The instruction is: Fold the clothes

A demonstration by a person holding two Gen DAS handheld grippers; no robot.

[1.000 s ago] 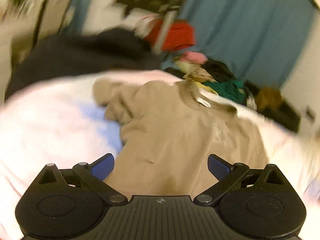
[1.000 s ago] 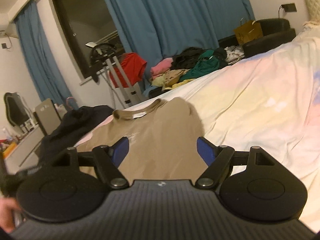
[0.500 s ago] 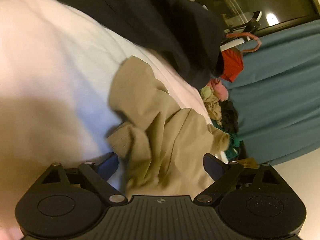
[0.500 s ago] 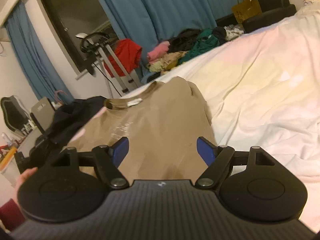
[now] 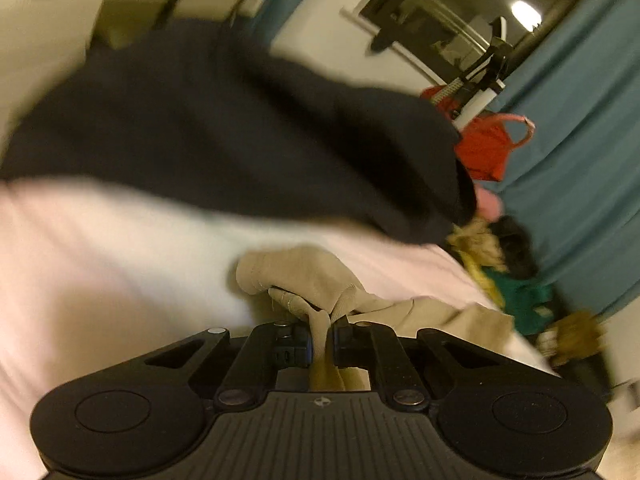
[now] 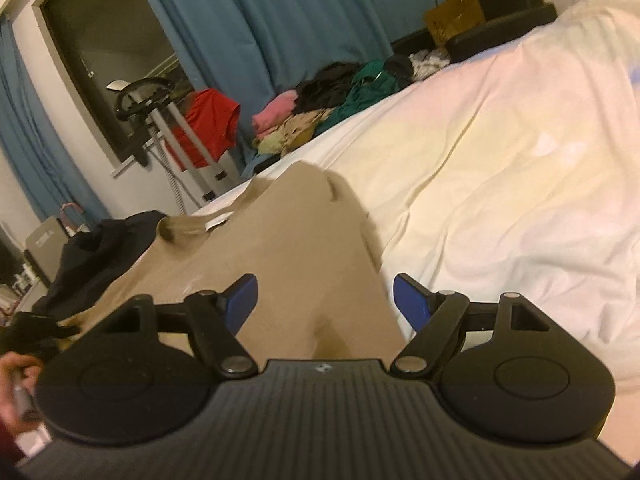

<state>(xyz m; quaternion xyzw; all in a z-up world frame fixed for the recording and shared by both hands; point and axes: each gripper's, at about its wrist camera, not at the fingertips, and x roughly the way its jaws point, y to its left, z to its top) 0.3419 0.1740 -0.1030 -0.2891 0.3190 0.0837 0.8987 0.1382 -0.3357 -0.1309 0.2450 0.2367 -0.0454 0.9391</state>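
The tan shirt (image 6: pixel 280 248) is lying spread across the white bedsheet (image 6: pixel 500 152), collar toward the foot of the bed. The left gripper (image 5: pixel 322 340) has just been closing and is now pinching a bunched sleeve of the shirt (image 5: pixel 304 284) between its pads. The right gripper (image 6: pixel 324 300) is hovering over the shirt's lower part, jaws standing wide with nothing gripped. A black garment (image 5: pixel 224 128) is lying beyond the sleeve.

My right gripper (image 6: pixel 325 300) hangs open over the tan shirt (image 6: pixel 288 240), which lies spread on the bed (image 6: pixel 500 152).
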